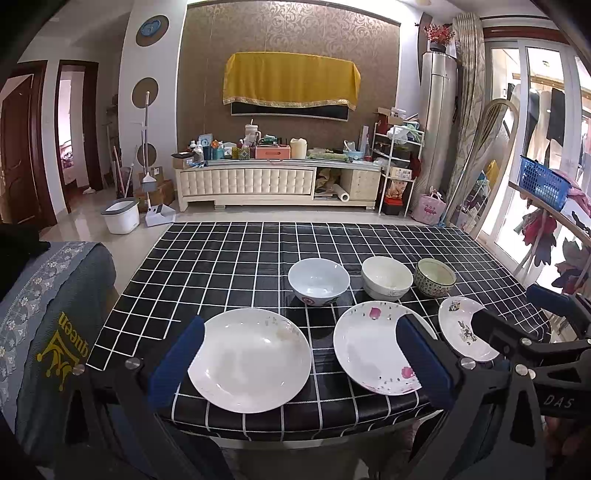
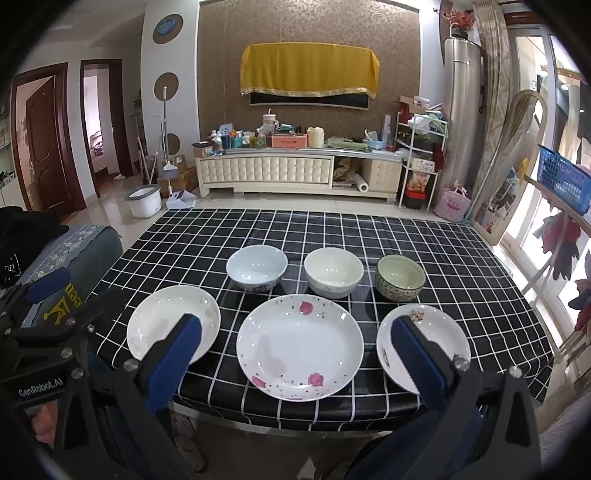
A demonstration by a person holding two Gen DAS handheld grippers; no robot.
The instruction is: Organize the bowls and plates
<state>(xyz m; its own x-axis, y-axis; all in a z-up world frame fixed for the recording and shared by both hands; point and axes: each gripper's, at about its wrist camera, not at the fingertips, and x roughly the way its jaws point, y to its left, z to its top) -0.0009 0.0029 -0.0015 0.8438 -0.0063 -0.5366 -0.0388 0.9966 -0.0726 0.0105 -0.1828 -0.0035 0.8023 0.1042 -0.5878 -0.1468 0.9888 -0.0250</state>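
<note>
My left gripper [image 1: 295, 354] reads "GenRobot.AI", right gripper [image 2: 295, 350] "DAS"; both fingers wide above plates; left cloth [image 1: 55, 332] reads "queen".

Brown patterned wall [image 2: 310, 33], cluttered cream TV cabinet [image 2: 295, 171], glossy tile floor [image 2: 110, 206], daylit windows [image 2: 532, 147] right.

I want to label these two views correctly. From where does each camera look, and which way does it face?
Left wrist: on the left gripper, facing across the table; its fingers frame the plain white plate.
Right wrist: on the right gripper, facing the same way; its fingers frame the pink-petal plate.
Both share the three plates, three bowls and checked tablecloth.
</note>
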